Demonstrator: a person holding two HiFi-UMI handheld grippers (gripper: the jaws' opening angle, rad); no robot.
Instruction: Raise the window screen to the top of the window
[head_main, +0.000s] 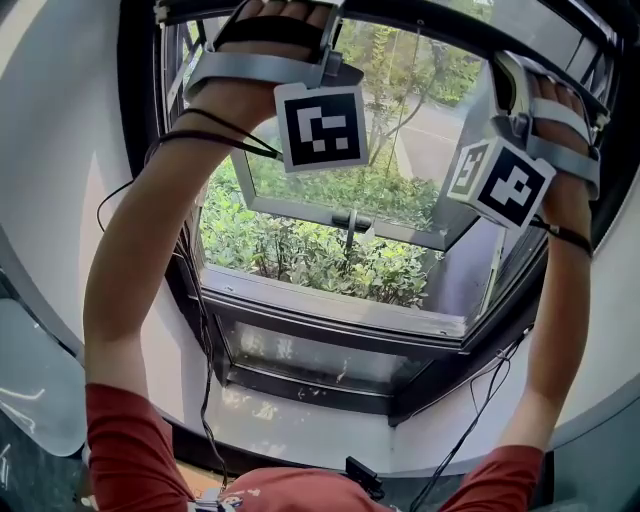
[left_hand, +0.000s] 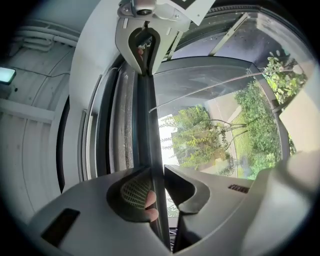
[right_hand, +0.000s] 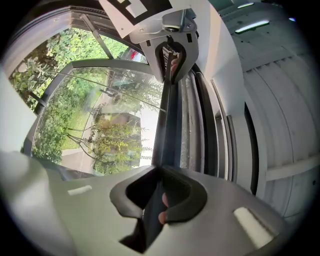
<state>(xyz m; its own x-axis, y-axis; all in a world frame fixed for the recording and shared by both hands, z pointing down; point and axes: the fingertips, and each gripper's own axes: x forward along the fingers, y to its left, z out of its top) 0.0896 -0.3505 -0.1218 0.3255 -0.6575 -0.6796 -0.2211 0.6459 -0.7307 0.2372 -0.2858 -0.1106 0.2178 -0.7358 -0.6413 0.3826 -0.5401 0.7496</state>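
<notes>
Our left tongs and right tongs pinch the thin dark screen bar; we think it is nearly at the top

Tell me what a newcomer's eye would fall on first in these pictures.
Two raised arms frame the head view, reaching to the top of the window. There the left gripper and the right gripper both clamp the dark screen bar that runs between them. Behind the glass, sunlit green shrubs fill the middle.
</notes>
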